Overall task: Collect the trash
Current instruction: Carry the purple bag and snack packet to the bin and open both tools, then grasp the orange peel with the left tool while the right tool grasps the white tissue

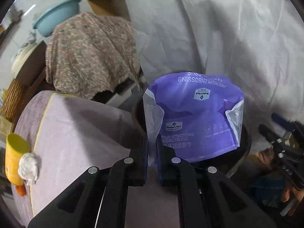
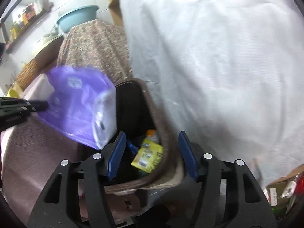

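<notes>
My left gripper (image 1: 152, 152) is shut on the edge of an empty purple tissue wrapper (image 1: 195, 117) and holds it over the dark trash bin (image 1: 245, 152). In the right wrist view the wrapper (image 2: 76, 102) hangs blurred over the bin (image 2: 163, 125), with the left gripper (image 2: 36, 104) at the far left. My right gripper (image 2: 152, 152) is open, its blue pads astride the bin's near rim. A yellow packet (image 2: 148, 155) lies inside the bin. A crumpled white tissue (image 1: 28, 168) and a yellow cup (image 1: 14, 157) lie on the mauve cushion (image 1: 79, 133).
A white sheet (image 1: 228, 28) hangs behind the bin. A floral cloth (image 1: 89, 53) covers furniture at the left, with a blue basin (image 1: 57, 15) behind it. A cardboard box with clutter (image 2: 285, 190) sits at the lower right. My right gripper shows in the left wrist view (image 1: 281, 148).
</notes>
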Tool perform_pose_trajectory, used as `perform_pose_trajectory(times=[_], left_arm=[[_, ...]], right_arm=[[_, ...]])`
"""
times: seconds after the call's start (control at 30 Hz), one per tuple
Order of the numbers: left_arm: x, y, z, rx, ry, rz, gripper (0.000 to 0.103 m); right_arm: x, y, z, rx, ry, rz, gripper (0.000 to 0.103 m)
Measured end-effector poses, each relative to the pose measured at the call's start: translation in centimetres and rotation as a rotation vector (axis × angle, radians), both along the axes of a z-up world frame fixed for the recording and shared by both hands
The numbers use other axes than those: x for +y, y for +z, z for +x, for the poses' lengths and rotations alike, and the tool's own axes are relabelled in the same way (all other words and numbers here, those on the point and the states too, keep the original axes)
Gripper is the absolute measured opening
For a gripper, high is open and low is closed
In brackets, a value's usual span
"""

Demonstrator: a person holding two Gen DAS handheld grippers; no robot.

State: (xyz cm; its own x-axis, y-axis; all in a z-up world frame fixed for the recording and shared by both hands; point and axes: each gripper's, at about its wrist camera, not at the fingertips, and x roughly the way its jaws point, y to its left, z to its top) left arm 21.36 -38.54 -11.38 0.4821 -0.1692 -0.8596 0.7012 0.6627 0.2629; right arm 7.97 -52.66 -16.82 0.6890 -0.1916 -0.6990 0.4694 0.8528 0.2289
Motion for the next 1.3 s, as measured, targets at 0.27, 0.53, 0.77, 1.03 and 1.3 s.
perform_pose_trajectory(times=[0.27,0.53,0.77,1.03,1.3], left_arm=[[-3.6,-1.8,0.4,0.044,0.016,0.09,0.024],[-1.6,0.3,-0.3,0.056,0.016,-0.008,0.062],[3.7,4.1,-2.4,0.046,0.013,-0.206,0.074],[15.1,7.3,-3.1,-0.014,0.12,-0.341,0.078],[27.6,8.0,-1.5,-0.128,0.321,-0.303,0.078]], right_arm=[[-0.7,0.1,-1.8,-0.007,-0.028,-0.002,0.062],[0.2,0.9,-2.0,-0.029,-0.009,0.003,0.066],[2.8,3.2,-1.8,-0.077,0.051,0.009,0.07],[7.6,6.0,0.0,-0.126,0.197,0.049,0.073],[15.7,9.2,3.2,-0.139,0.441,0.005,0.073]])
